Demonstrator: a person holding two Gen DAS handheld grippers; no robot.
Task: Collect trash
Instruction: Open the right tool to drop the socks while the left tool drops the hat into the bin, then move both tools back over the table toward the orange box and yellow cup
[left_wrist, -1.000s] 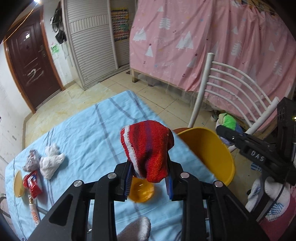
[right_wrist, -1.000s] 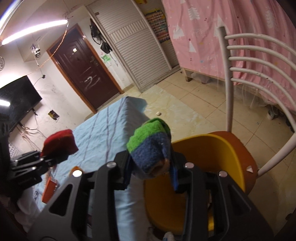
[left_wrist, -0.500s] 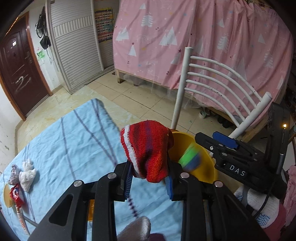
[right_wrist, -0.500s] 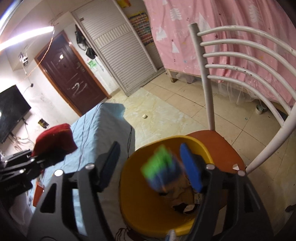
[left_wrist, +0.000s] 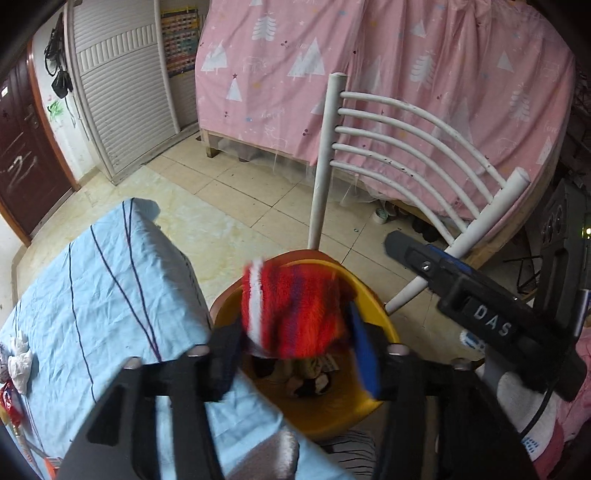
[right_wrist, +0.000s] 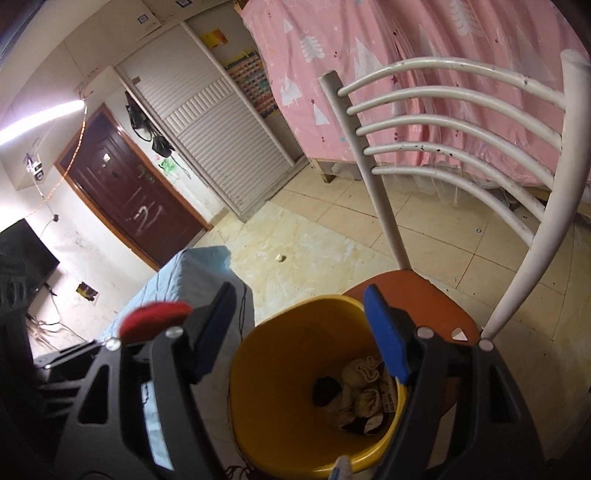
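Note:
A yellow bin (right_wrist: 295, 373) stands on an orange chair seat (right_wrist: 424, 295) beside the blue-clothed table (left_wrist: 107, 295). Several crumpled pieces lie at its bottom (right_wrist: 364, 398). My left gripper (left_wrist: 295, 354) is over the bin (left_wrist: 373, 306) with its jaws spread. A red striped sock (left_wrist: 291, 310) sits between them, blurred; it touches the left pad and stands apart from the right blue pad. It shows in the right wrist view (right_wrist: 155, 317) too. My right gripper (right_wrist: 303, 332) is open and empty above the bin.
The white chair back (right_wrist: 443, 122) rises behind the bin. White and red trash (left_wrist: 16, 365) lies at the table's left edge. A pink curtain (left_wrist: 406, 74) hangs behind, with tiled floor (left_wrist: 229, 192) between.
My right gripper opened and dropped the green and blue sock into the bin. My left gripper swung from the table to over the bin and its jaws have spread around the red sock.

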